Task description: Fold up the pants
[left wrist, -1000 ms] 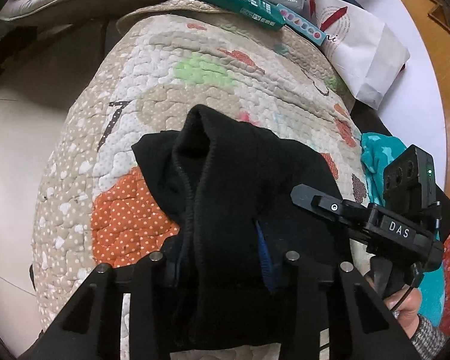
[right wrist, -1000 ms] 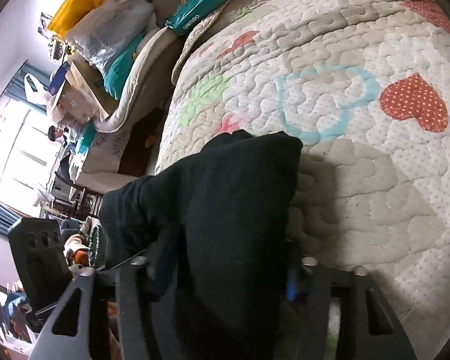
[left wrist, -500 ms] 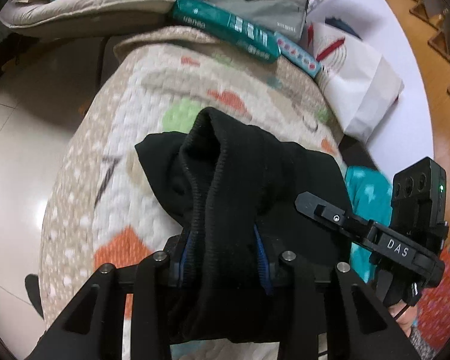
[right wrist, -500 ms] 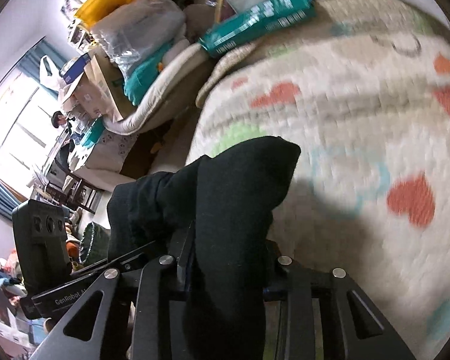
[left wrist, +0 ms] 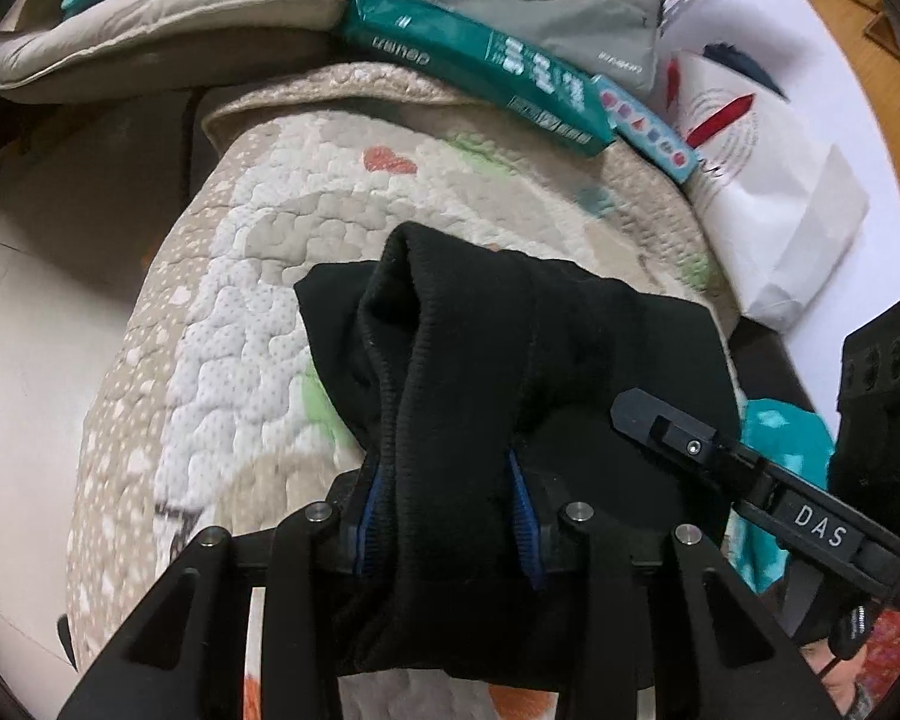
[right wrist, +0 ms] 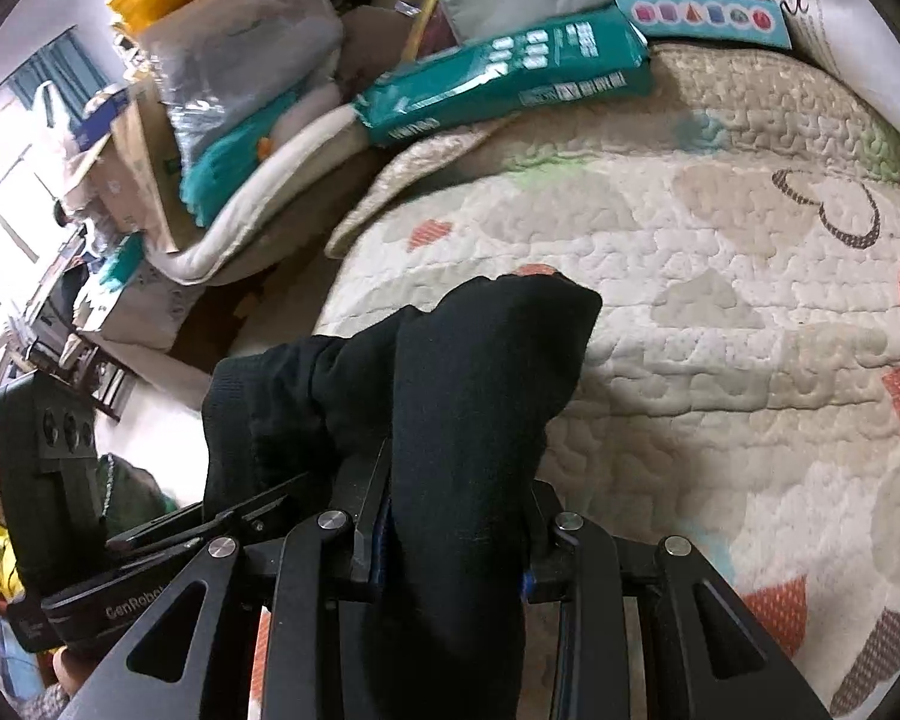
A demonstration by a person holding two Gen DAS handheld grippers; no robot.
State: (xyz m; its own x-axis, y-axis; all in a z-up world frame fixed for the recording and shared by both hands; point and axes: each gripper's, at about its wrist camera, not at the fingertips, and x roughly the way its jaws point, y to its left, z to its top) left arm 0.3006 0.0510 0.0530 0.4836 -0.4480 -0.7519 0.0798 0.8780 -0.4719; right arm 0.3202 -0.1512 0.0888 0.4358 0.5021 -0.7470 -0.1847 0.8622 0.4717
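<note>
The black pants (left wrist: 480, 372) are bunched and held up above the quilted bed cover (left wrist: 222, 312). My left gripper (left wrist: 447, 516) is shut on a thick fold with a ribbed hem. My right gripper (right wrist: 450, 546) is shut on another fold of the pants (right wrist: 474, 384). The right gripper also shows at the right of the left wrist view (left wrist: 768, 486). The left gripper also shows at the lower left of the right wrist view (right wrist: 150, 546). The two grippers are close side by side. The fingertips are buried in cloth.
A green pack (left wrist: 480, 60), a blue box (left wrist: 648, 132), a grey bag (left wrist: 558, 6) and a white paper bag (left wrist: 762, 192) lie at the quilt's far end. A beige cushion (left wrist: 150, 36) lies at the far left. The bed edge drops to the pale floor (left wrist: 24, 312) at left.
Both grippers have carried the pants forward over the quilt toward its far end, and lifted them. The green pack and bags now look closer. Both grips stayed shut.
</note>
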